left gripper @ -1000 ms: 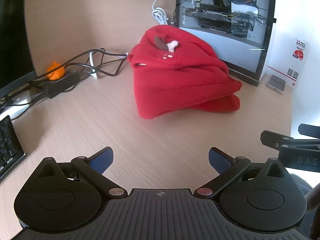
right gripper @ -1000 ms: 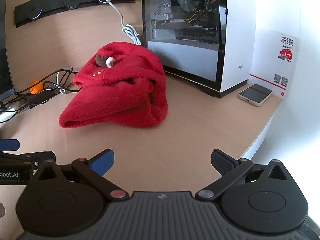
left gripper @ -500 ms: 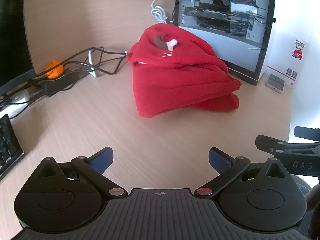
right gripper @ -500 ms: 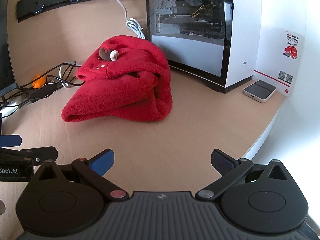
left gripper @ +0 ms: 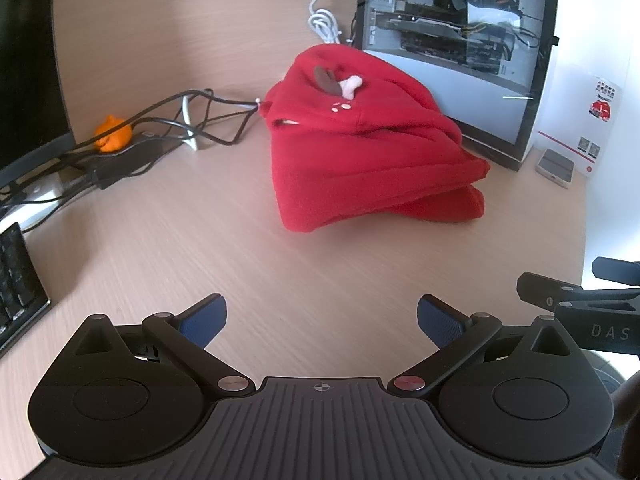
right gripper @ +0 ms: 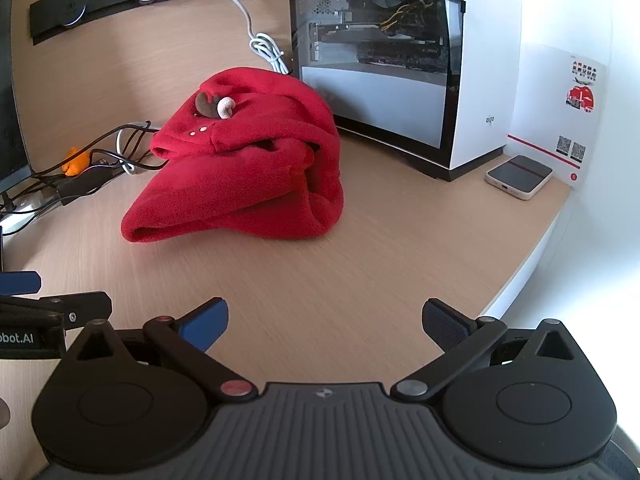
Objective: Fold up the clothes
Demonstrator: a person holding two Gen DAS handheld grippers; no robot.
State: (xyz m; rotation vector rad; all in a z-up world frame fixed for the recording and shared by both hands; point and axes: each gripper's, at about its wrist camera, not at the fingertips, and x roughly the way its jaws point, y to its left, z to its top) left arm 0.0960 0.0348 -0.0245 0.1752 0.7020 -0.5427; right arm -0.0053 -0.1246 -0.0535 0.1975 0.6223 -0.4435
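A red fleece garment (left gripper: 368,152) lies folded in a thick bundle on the wooden desk (left gripper: 248,256), with a small brown and white decoration on top. It also shows in the right wrist view (right gripper: 256,168). My left gripper (left gripper: 322,318) is open and empty, held above the desk well short of the garment. My right gripper (right gripper: 324,320) is open and empty too, at a similar distance. The right gripper's body shows at the right edge of the left wrist view (left gripper: 580,300).
A glass-sided computer case (right gripper: 384,52) stands behind the garment. Tangled black cables (left gripper: 168,120) and an orange object (left gripper: 112,136) lie at the back left. A keyboard (left gripper: 16,288) sits at the left. A small white device (right gripper: 520,176) lies by the desk's right edge.
Both grippers have drifted slightly, so the garment sits a little higher and further right in the right wrist view. The jaws stay open. The garment has not moved.
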